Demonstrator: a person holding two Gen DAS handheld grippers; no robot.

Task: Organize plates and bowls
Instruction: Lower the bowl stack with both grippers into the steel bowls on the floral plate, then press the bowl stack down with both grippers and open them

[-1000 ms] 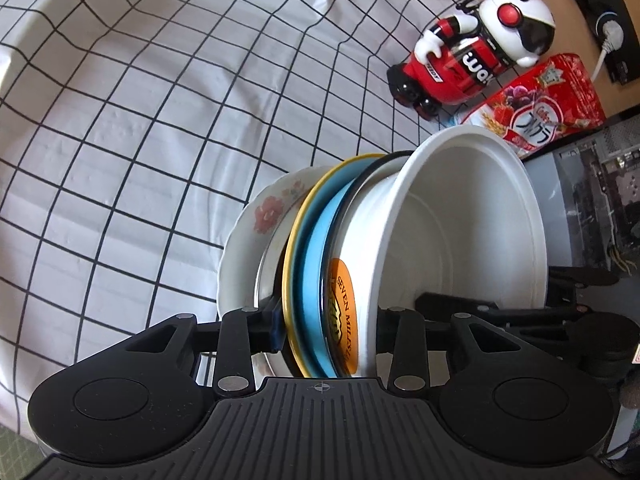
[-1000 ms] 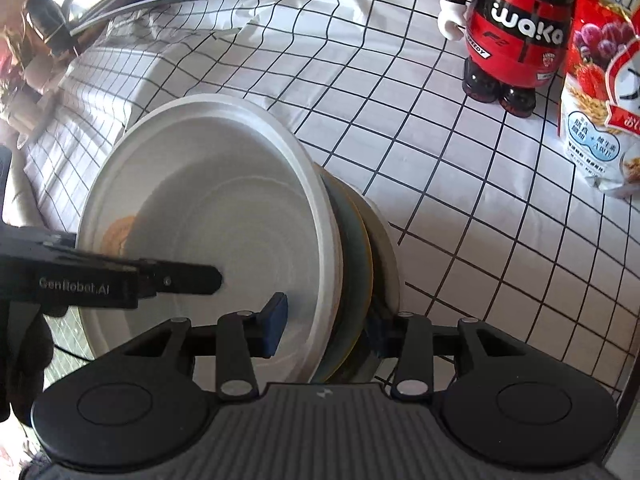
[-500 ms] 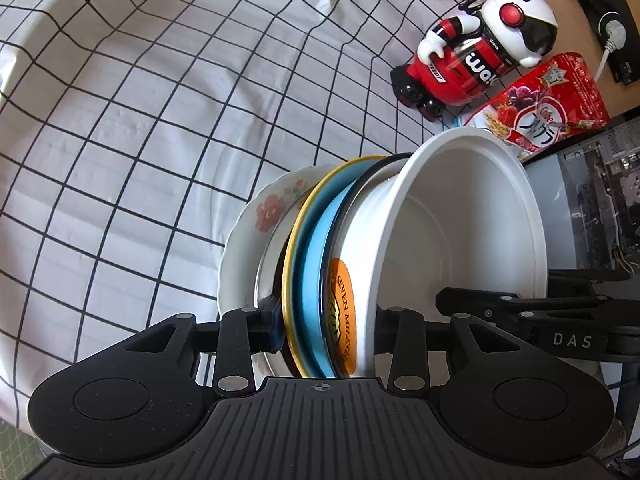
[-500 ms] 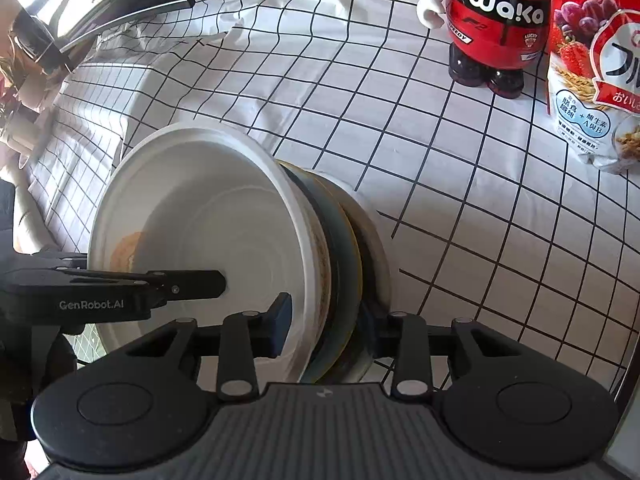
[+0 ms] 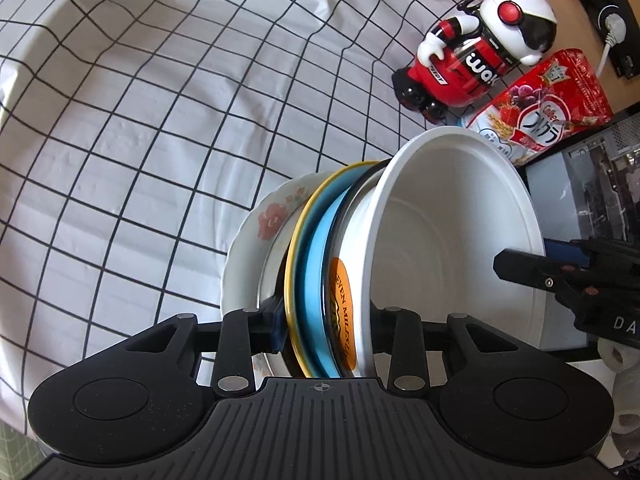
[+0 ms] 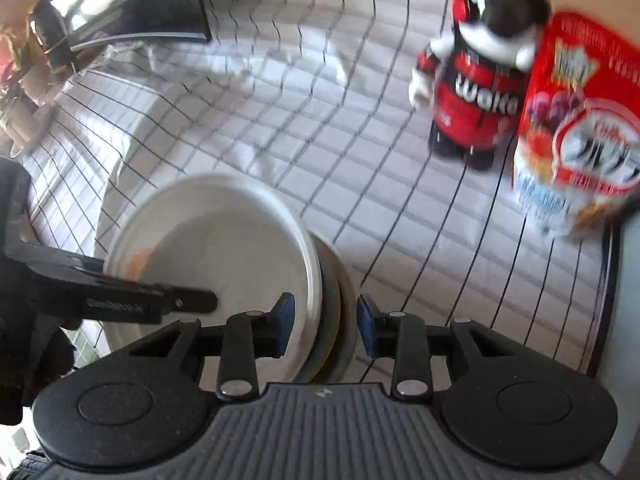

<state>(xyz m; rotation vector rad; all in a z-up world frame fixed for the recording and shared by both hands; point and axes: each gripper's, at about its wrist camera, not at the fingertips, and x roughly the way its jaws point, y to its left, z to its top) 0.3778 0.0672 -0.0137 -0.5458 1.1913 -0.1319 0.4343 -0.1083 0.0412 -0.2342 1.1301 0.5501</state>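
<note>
My left gripper (image 5: 326,314) is shut on a stack of dishes: a white bowl (image 5: 452,240) with an orange label, a blue and yellow plate (image 5: 316,248) and a flowered white plate (image 5: 260,236) under them. One finger is inside the bowl, the other under the stack. In the right wrist view the same stack (image 6: 224,256) sits on the checked cloth. My right gripper (image 6: 325,320) is open with its fingers either side of the stack's rim, not touching. The left gripper's finger (image 6: 152,300) reaches into the bowl from the left.
A red and white robot figure (image 5: 476,60) and a red cereal bag (image 5: 540,112) stand at the far right of the checked tablecloth (image 5: 140,120). A dark box (image 6: 132,4) is at the back left. A grey case (image 5: 592,184) borders the right.
My right gripper has drawn back and tilted up from the stack, its fingers now apart from the rim. The right view is blurred by motion. My left gripper keeps its hold.
</note>
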